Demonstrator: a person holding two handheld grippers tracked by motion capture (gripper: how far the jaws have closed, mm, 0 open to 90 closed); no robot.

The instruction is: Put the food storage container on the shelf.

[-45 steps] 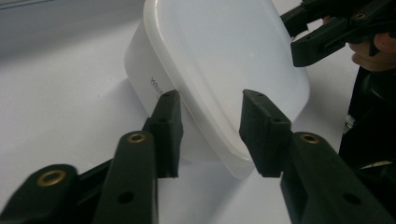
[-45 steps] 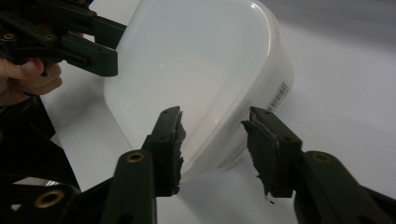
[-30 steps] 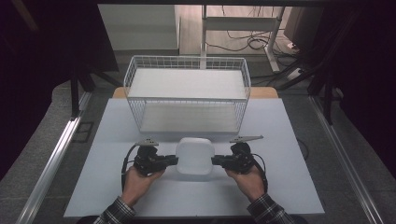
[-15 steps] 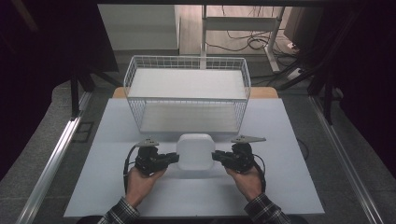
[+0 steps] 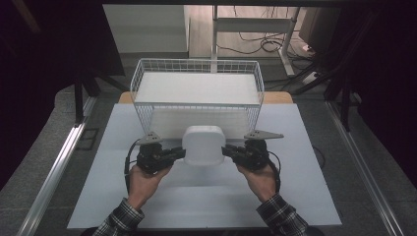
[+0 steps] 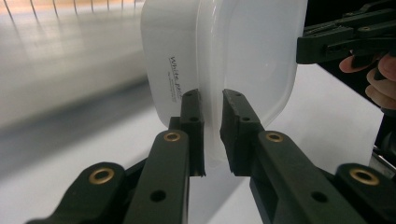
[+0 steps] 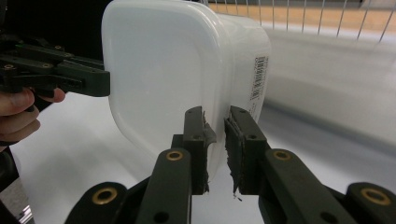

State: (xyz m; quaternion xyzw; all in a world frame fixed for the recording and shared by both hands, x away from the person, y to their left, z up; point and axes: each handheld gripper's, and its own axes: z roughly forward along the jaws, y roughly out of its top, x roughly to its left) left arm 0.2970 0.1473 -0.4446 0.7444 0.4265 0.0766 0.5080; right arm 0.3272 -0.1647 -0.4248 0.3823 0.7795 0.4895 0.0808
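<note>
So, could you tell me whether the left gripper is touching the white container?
Touching: in the left gripper view, the left gripper has both black jaws pressed on the rim of the white container.

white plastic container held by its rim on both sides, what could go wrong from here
1. The left gripper and right gripper each pinch only the thin rim of the white plastic container; the rim could slip or flex out of the pads.
2. Each grip holds one side, so uneven hand motion could tilt or twist the container loose.
3. The wire basket stands just behind it; the container could snag the near wall if carried forward too low.
</note>
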